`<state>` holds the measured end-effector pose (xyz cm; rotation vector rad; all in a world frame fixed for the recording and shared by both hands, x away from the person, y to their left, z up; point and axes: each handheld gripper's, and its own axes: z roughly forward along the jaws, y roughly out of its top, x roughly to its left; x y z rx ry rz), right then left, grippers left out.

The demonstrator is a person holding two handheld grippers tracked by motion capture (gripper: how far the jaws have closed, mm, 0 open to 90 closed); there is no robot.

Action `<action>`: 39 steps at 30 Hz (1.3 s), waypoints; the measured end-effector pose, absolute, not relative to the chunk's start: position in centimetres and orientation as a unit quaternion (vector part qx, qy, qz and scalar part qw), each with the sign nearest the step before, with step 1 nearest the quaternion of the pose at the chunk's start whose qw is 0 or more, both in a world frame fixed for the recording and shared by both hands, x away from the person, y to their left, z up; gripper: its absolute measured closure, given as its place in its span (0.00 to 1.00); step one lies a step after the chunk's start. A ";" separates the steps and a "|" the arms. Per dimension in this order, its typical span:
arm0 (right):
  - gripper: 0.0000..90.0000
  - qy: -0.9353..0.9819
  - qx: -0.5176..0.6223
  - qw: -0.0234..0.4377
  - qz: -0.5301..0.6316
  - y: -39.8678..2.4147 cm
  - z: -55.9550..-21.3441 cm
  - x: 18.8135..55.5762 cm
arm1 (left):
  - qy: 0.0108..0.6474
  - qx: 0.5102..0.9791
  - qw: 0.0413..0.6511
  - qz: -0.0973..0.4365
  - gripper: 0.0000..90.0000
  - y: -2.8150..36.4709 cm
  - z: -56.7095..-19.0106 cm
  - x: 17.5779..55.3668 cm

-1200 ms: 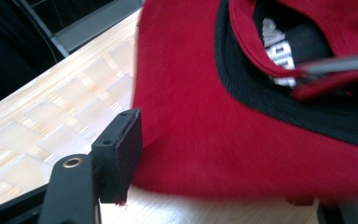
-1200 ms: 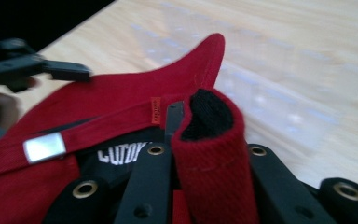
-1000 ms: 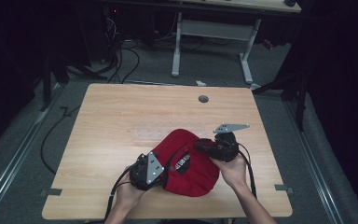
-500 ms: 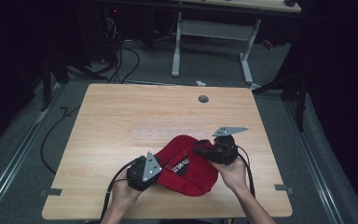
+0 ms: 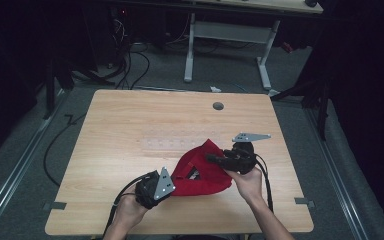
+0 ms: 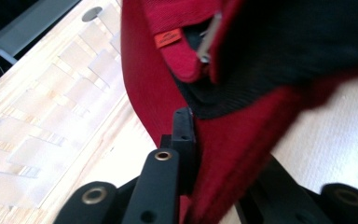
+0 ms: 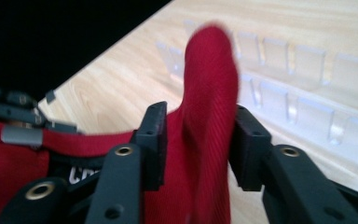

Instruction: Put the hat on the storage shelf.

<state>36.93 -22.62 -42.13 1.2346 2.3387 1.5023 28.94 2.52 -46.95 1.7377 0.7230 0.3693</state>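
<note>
On the near half of the wooden table (image 5: 130, 125), toward its front edge, lies the red cap (image 5: 200, 172), crumpled and partly folded, with its black lining and a small orange tag showing in the left gripper view. At the cap's left side, my left gripper (image 5: 166, 186) has just closed: its jaws are clenched on the cap's red edge, the cloth pinched flat between the pads, as the left gripper view shows. My left hand (image 5: 130, 210) holds that gripper low, close over the tabletop. Across the middle, the cap spans between both tools. At its right side, my right gripper (image 5: 211, 158) has just been opening: a raised fold of red cloth stands between the jaws, and I cannot tell whether the pads press on it. My right hand (image 5: 247, 182) carries that gripper. Farther back sits a round hole (image 5: 218, 106) in the table.
</note>
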 end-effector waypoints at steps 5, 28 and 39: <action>0.58 0.731 0.419 0.083 0.532 -24.6 -40.6 36.8 | 0.330 0.732 0.576 0.152 0.95 3.1 -46.9 29.3; 0.46 0.760 0.468 0.147 0.426 -26.2 -48.5 36.3 | 0.425 0.641 0.628 0.118 0.94 7.4 -45.5 31.8; 0.46 0.764 0.494 0.173 0.378 -26.5 -51.8 36.2 | 0.445 0.608 0.650 0.103 0.94 9.0 -45.0 32.9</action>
